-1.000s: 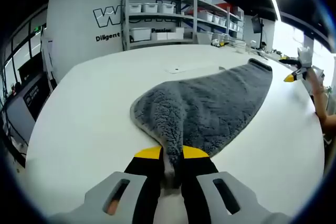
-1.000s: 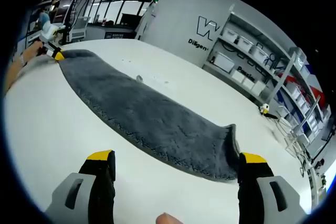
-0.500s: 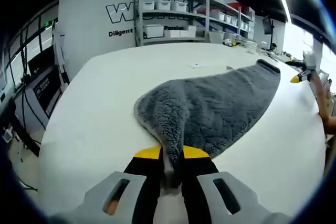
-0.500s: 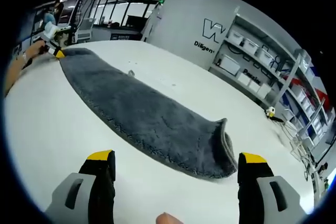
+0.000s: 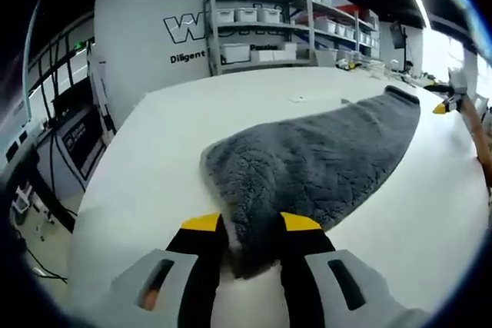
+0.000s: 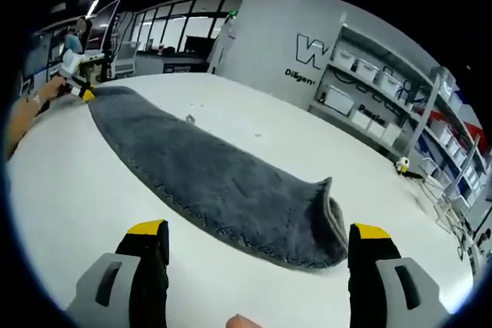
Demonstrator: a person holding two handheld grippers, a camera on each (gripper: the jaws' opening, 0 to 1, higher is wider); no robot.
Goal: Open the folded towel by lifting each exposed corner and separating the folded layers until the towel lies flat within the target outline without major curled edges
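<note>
A grey fleecy towel point(image 5: 323, 159) lies stretched long across the white table point(image 5: 146, 167). Its near end lies between the jaws of my left gripper point(image 5: 250, 224), which stand a little apart around the pile, low over the table. In the right gripper view the towel point(image 6: 207, 178) runs from the far left towards me, and its near end is curled up in a fold point(image 6: 329, 207). My right gripper point(image 6: 260, 232) is open wide just short of that end, with nothing between its fingers. Each gripper appears at the towel's far end in the other's view: left gripper point(image 6: 77, 76), right gripper point(image 5: 452, 101).
Metal shelves with white bins point(image 5: 269, 28) stand behind the table against a lettered wall. A small yellow object point(image 6: 397, 164) sits on the table at the right. A person's arm point(image 6: 23, 117) reaches in from the left. Bare tabletop lies on both sides of the towel.
My left gripper's jaws have spread apart from a tight pinch, and the lifted towel corner has sunk down flat. The right gripper stays open; its view has shifted slightly.
</note>
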